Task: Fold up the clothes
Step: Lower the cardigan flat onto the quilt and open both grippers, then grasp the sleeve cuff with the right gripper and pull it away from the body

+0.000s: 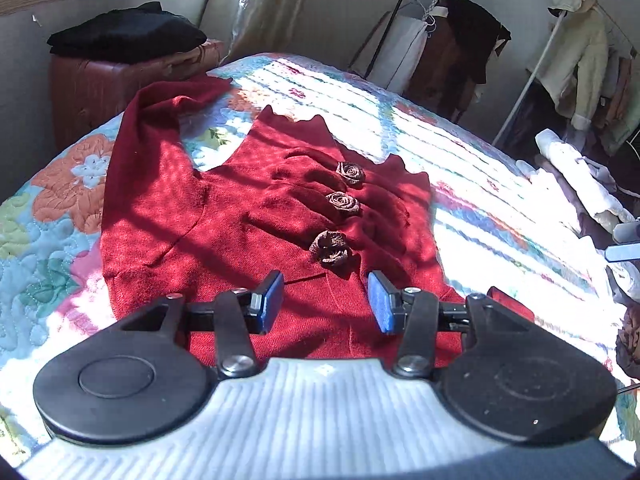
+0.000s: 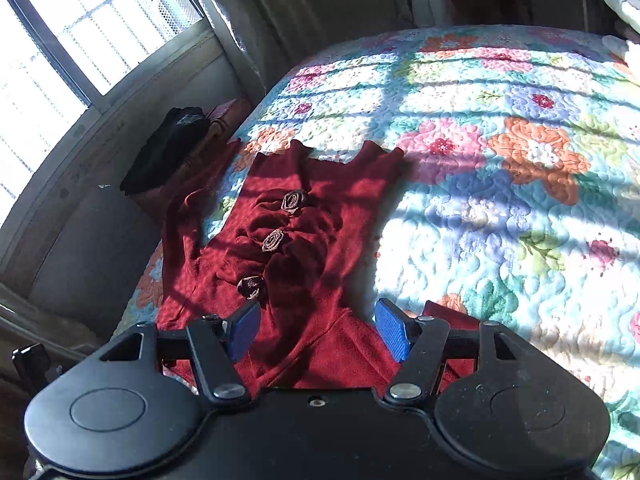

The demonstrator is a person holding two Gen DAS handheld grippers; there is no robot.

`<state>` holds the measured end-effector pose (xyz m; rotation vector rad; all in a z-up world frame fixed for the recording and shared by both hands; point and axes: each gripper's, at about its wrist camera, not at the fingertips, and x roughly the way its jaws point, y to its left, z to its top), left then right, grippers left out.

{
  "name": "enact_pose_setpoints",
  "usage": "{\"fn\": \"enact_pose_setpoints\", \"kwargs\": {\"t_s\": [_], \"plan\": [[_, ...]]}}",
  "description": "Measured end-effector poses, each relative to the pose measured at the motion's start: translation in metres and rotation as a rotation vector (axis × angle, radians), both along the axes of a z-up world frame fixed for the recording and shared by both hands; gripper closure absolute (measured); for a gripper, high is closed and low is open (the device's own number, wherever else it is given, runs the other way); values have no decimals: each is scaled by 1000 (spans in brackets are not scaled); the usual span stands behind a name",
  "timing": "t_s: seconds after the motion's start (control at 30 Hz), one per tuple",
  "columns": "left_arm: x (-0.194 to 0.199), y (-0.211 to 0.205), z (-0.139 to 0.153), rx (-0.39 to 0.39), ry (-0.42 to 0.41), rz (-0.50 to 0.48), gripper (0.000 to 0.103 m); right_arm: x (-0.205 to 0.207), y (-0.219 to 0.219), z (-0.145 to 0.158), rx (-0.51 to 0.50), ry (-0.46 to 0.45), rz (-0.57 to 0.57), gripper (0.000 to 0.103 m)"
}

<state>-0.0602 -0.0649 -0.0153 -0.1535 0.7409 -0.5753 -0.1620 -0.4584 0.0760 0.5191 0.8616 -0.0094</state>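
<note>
The red knit sweater (image 1: 256, 216) lies flat on the quilted bed (image 2: 500, 208): soft, light and limp, best pinched at hem or sleeve cuff. The left tool (image 1: 326, 300) and right tool (image 2: 318, 330) gape empty above it.

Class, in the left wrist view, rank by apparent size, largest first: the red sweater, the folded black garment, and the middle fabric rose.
1. red sweater, nearest and by far largest.
2. black garment, farther off, so its real size is unsure.
3. middle fabric rose, smallest.
</note>
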Motion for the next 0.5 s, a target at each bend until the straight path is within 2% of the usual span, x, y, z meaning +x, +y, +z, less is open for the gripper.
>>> {"fn": "enact_pose_setpoints", "kwargs": {"t_s": [0.1,0.2,0.27,0.37,0.4,0.43,0.5], "plan": [[-11,-16,0,39,11,-77,58,-38,-21,-1,-13,26,3,34],[-22,-36,-2,84,14,-157,58,-63,-28,-21,-62,23,39,29],[-28,-59,-10,110,13,-196,58,-68,-27,-52,-93,42,48,28],[-29,-88,-28,119,46,-229,58,-63,-21,-105,-152,118,72,28],[-29,-99,-36,132,51,-237,59,-61,-18,-123,-180,134,88,28],[-29,-107,-42,147,47,-243,65,-60,-17,-135,-193,142,102,28],[-30,-119,-49,187,3,-254,69,-55,-12,-157,-218,169,141,30]]}}
